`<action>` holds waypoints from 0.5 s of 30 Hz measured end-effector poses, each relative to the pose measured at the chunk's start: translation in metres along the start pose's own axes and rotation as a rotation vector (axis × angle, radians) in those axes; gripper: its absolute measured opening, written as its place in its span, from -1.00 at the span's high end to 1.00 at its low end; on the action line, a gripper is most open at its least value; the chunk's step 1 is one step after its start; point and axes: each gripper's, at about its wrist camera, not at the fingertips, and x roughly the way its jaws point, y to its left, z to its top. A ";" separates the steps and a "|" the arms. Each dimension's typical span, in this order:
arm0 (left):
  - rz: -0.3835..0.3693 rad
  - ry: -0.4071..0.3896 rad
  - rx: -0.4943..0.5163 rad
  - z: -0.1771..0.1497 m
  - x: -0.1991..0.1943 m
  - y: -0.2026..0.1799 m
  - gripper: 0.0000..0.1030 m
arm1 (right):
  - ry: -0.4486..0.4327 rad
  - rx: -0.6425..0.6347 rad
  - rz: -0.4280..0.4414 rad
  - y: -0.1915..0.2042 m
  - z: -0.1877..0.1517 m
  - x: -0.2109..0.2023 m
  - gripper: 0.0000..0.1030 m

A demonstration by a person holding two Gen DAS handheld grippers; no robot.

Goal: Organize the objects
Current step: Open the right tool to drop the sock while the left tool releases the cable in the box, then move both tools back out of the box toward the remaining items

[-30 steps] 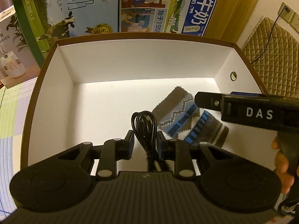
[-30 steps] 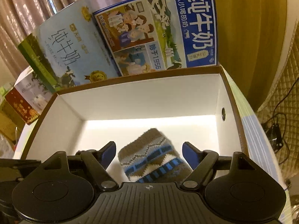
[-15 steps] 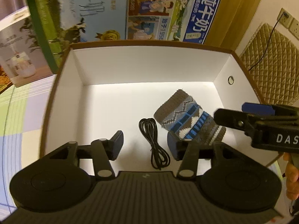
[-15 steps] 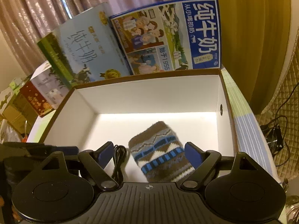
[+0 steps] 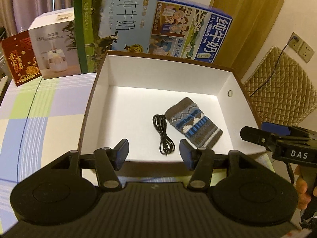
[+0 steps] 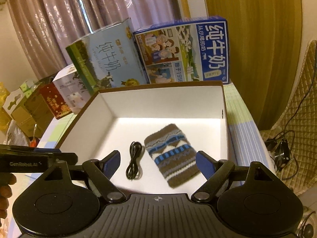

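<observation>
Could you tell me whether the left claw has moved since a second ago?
Yes. The left claw has let go of the black cable and pulled back to the near rim of the box, jaws open.

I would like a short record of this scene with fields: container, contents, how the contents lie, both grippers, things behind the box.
container: open box, white inside, brown rim
contents: black cable; knitted pouch
layout: cable coiled, lying left of the pouch, close beside it; both flat on the box floor
left gripper: open, empty, at the near wall of the box
right gripper: open, empty, above the near edge
behind box: two milk cartons, standing
</observation>
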 end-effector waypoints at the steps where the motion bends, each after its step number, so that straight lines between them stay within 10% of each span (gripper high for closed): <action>1: 0.000 -0.003 -0.002 -0.003 -0.005 0.000 0.00 | 0.000 0.001 0.003 0.001 -0.003 -0.004 -0.57; 15: 0.026 0.009 -0.007 -0.053 -0.060 0.002 -0.04 | 0.024 0.011 0.008 0.016 -0.036 -0.051 -0.57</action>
